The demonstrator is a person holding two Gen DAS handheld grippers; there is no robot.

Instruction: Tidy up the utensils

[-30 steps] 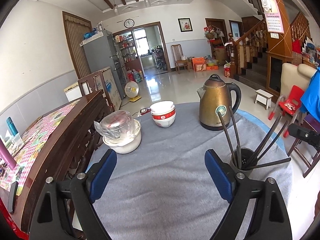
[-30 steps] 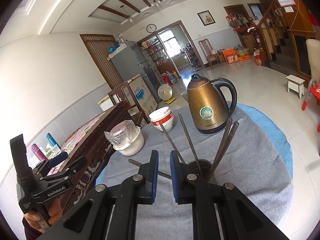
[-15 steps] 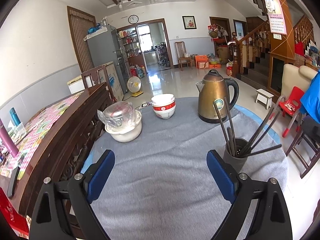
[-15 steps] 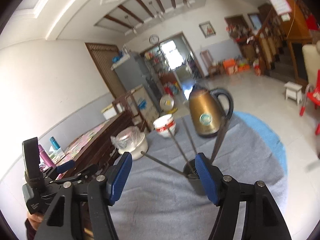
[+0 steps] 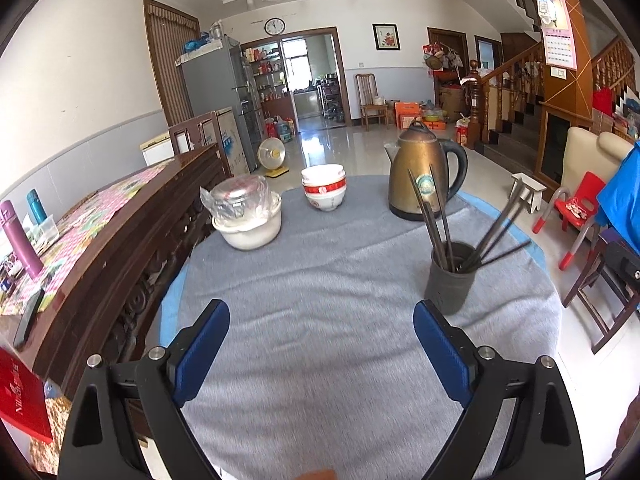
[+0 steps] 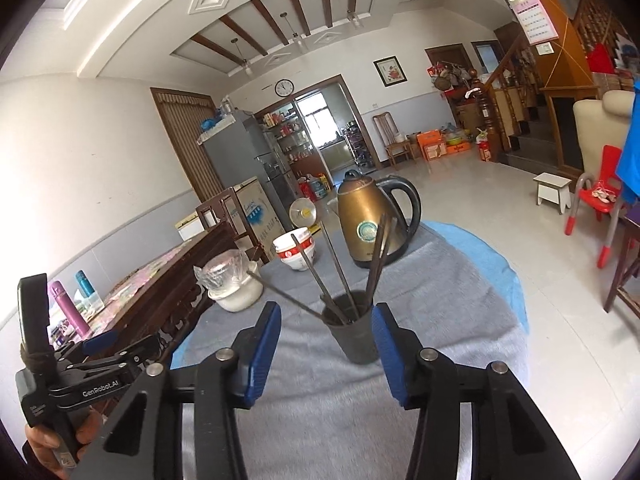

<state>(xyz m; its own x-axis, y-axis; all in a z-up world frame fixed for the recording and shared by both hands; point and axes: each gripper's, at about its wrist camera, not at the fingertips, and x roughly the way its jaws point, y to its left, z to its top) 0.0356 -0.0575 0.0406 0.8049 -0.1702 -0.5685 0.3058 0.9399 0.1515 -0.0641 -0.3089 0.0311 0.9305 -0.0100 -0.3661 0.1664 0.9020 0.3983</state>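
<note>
Chopsticks point(image 6: 340, 276): thin, stiff, dark rods, look light and probably slick. I'd pinch one near mid-shaft, above the holder rim, where the sticks fan apart enough to isolate a single one. Grabbing near the tips risks levering the whole lot.

They stand loose in the dark holder cup point(image 6: 354, 332), splayed in all directions, one leaning far out and low toward the lidded white pot point(image 6: 236, 292). The cup tapers to a narrow base, so I judge it tippy under a side pull.

The cup sits on the grey cloth of the desk point(image 5: 320, 320), in front of the brass kettle point(image 5: 420, 172). Stacked red-and-white bowls point(image 5: 324, 188) sit left of the kettle, the pot further left.

My right hand-held gripper point(image 6: 326, 344) is spread wide, holding nothing, cup between its blue pads but not touching. My left hand-held gripper point(image 5: 320, 340) is also spread and holding nothing, cup just beyond its right pad.
</note>
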